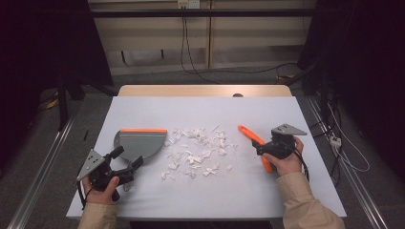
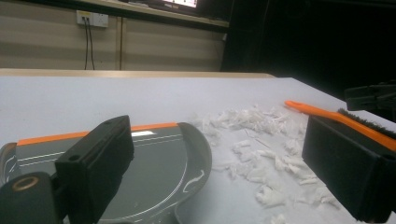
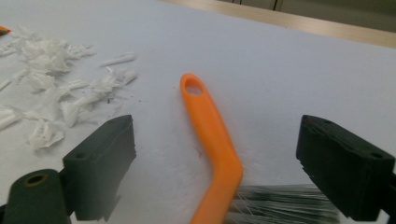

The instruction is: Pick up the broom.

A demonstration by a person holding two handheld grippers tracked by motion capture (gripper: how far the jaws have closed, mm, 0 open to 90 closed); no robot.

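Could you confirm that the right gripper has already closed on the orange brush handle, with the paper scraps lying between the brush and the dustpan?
Not quite: the right gripper is open, its jaws standing apart on either side of the orange brush handle without touching it, as the right gripper view shows. The rest holds: the paper scraps lie between the brush and the dustpan.

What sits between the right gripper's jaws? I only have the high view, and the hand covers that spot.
Observer: The orange brush lies on the table between the open jaws of the right gripper; neither jaw touches it.
Operator: Which part of it?
Observer: The bend of the handle, where the dark bristles start.
Operator: And the left gripper?
Observer: The left gripper is open too, with the grey dustpan low ahead of it and the paper scraps beyond.
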